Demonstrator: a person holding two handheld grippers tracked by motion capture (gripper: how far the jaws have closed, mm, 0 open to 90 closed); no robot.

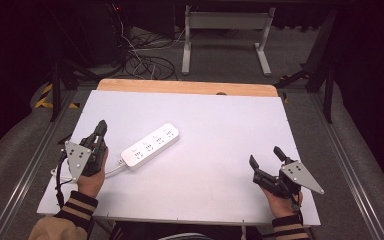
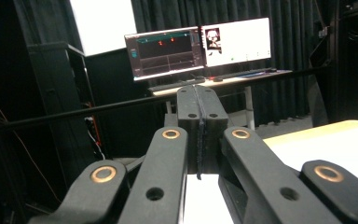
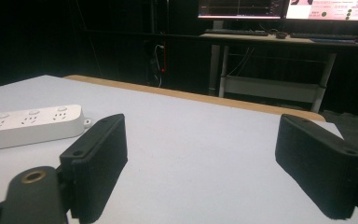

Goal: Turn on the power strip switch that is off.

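White and matte, the flat desk carries a long, rounded white plastic power strip lying slantwise left of centre, its cord trailing toward the near-left. Just beside that end sits the left claw, its black jaws pressed flat together with nothing between them. Well apart at the near-right, the right claw rests low over the bare surface, blocky black jaws spread wide and empty. A pale wooden strip edges the desk's far side.
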